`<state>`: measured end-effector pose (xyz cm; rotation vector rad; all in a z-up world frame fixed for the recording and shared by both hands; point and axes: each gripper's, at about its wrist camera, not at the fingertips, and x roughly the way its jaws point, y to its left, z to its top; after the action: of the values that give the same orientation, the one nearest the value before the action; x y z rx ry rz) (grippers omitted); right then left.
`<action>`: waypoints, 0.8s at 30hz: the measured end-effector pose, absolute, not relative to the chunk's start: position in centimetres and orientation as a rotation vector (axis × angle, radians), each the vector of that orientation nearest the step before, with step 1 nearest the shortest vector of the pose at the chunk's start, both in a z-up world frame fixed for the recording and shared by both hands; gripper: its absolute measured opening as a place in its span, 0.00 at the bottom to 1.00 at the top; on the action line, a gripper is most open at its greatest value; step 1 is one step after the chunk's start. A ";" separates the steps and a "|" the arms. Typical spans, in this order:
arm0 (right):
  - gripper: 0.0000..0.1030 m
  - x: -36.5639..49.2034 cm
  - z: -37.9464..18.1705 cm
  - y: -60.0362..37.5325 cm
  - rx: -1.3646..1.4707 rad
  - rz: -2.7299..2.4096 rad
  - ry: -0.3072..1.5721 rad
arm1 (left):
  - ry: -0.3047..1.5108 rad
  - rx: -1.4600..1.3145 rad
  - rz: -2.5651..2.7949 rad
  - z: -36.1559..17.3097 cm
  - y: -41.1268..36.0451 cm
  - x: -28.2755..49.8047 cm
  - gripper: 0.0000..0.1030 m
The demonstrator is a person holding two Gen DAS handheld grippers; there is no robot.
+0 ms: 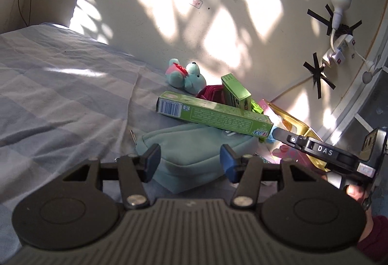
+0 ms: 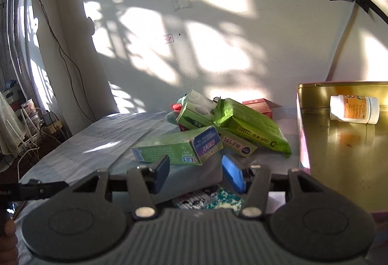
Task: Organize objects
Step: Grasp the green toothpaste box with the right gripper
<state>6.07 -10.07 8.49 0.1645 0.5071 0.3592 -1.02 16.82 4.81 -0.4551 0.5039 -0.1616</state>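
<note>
From your left wrist camera, you're looking across a bed sheet (image 1: 60, 85) at a pile of stuff by the wall. Your left gripper (image 1: 190, 159) has its jaws apart with nothing between the pads, hovering in front of a teal zip pouch (image 1: 194, 151) lying flat on the sheet. A long green box (image 1: 213, 117) rests on top of that pouch, and your right gripper (image 1: 275, 131) comes in from the right with its tip at the end of that box; can't tell from here whether it's touching. Behind sit a teal plush toy (image 1: 185, 76) and a smaller green box (image 1: 236, 91) leaning upright.

From your right wrist camera, the right gripper's jaws are released and empty, with the long green box just past them on the left. Beside it a green packet (image 2: 252, 124) is slumped over the heap, with a red box (image 2: 258, 105) behind. The gold tin (image 2: 339, 144) on the right is open, and the only thing you can see in it is a white bottle (image 2: 354, 110) with an orange label, lying on its side.
</note>
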 end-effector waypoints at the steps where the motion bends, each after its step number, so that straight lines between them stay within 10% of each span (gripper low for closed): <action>1: 0.57 7.1 8.6 -9.5 0.121 0.354 0.498 | 0.505 -0.465 -0.160 4.7 17.1 -1.0 0.55; 24: 0.41 -8.1 8.9 -17.0 0.031 0.514 0.437 | 0.552 -0.387 -0.275 4.8 14.0 -1.0 0.58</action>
<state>-8.06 -17.04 8.87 0.0305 0.4367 0.5141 -1.00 13.95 4.78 -0.3866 0.5517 -0.2749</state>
